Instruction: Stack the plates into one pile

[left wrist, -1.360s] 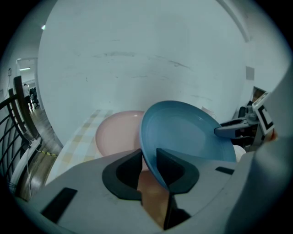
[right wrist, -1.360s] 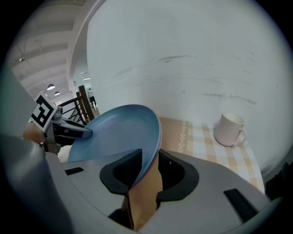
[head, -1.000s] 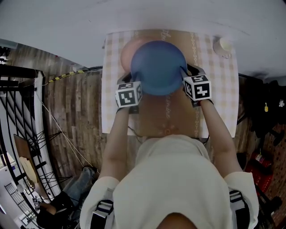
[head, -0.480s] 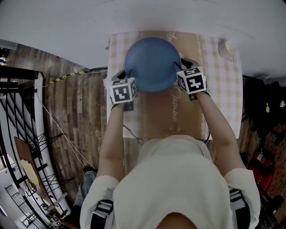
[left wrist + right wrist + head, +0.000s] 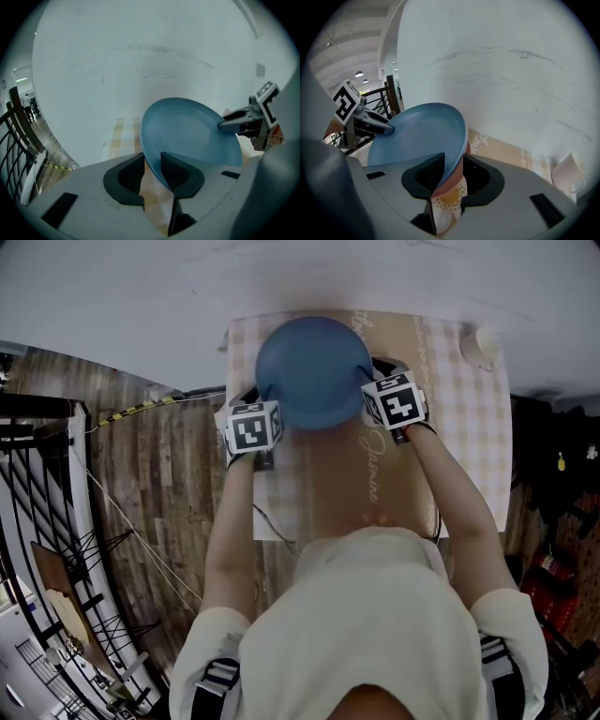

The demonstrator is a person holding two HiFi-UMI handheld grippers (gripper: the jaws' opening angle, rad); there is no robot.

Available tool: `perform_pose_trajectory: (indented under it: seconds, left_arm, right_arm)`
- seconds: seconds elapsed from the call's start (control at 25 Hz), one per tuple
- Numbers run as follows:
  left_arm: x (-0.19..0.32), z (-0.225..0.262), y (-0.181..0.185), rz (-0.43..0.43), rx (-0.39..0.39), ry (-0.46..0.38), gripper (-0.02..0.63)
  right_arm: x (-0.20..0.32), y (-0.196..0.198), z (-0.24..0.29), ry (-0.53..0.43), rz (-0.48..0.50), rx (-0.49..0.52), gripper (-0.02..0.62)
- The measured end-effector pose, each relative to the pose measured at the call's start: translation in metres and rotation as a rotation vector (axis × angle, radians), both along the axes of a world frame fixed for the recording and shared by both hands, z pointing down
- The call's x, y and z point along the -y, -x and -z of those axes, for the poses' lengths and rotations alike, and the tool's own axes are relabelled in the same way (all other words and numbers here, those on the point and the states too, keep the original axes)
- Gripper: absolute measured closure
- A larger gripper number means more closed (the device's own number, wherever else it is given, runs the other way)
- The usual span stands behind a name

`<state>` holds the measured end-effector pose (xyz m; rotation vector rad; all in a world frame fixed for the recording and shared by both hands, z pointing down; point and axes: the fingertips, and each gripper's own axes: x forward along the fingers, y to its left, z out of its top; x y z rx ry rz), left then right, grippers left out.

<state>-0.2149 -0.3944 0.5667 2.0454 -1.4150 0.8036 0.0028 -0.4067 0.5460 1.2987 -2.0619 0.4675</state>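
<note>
Left claw (image 5: pixel 151 160): jaws opening, with the near rim of the blue plate (image 5: pixel 314 371) between them. The rim lies against one jaw and a gap shows at the other.

Right claw (image 5: pixel 452 161): jaws parted round the opposite rim of the same plate. One jaw sits under the rim and a gap shows beside the other.

Blue plate: upper centre of the head view, over the far end of the worktop (image 5: pixel 469 427), flanked by the two claws at left and right. No other plate shows in that view.

Pink plate (image 5: pixel 467 144): only a narrow edge is seen, directly under the blue plate's rim in the right gripper view. Whether the two plates touch cannot be told.

Cup (image 5: pixel 483 341): upper right of the head view, at the worktop's far corner, well apart from the plates.

Worktop: covered with a checked cloth with a tan strip down the middle.

Step in hand, as judged: setting the blue plate down on the pink one and letting go, which makes the pile.

Next move, as judged: both claws widen enough to clear the rim, then draw back toward the bottom of the frame along their own lines. Neither should lift or drag the rim, or the blue plate may slide off centre.
</note>
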Motion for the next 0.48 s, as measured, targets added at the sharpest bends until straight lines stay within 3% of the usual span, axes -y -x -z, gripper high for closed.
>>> perform_pose_trajectory:
  seconds: [0.48]
  left_arm:
    - [0.017,-0.019,-0.011,-0.045,0.038,-0.006,0.503]
  right_arm:
    - [0.010,-0.011,-0.027,0.063,-0.037,-0.047,0.482]
